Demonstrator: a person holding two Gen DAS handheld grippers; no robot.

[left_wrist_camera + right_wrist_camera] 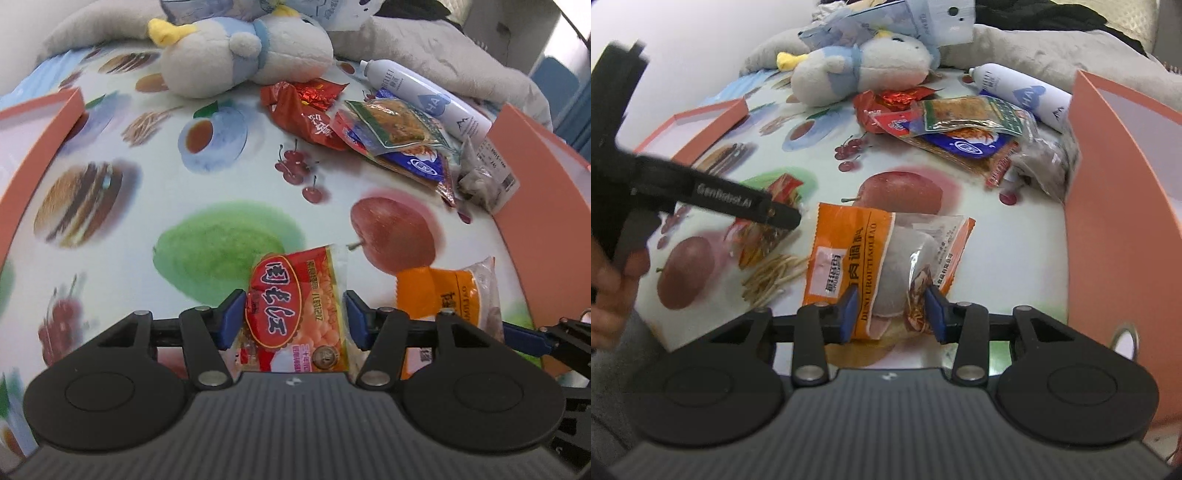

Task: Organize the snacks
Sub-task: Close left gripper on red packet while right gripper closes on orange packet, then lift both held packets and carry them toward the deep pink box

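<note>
My left gripper [294, 317] has its blue pads on both sides of a red and yellow snack packet [295, 306] lying on the fruit-print cloth. My right gripper [892, 312] has its pads on both sides of an orange and clear packet [886, 258], which also shows in the left wrist view [450, 295]. In the right wrist view the left gripper's arm [701, 192] covers part of the red packet [768, 229]. A pile of several snack packets [388, 136] lies further back, seen also in the right wrist view [960, 129].
An orange box [546, 206] stands at the right, also in the right wrist view [1126, 221]. An orange lid or tray [33, 147] lies at the left. A plush toy [240, 51], a white spray can [424, 96] and grey bedding sit at the back.
</note>
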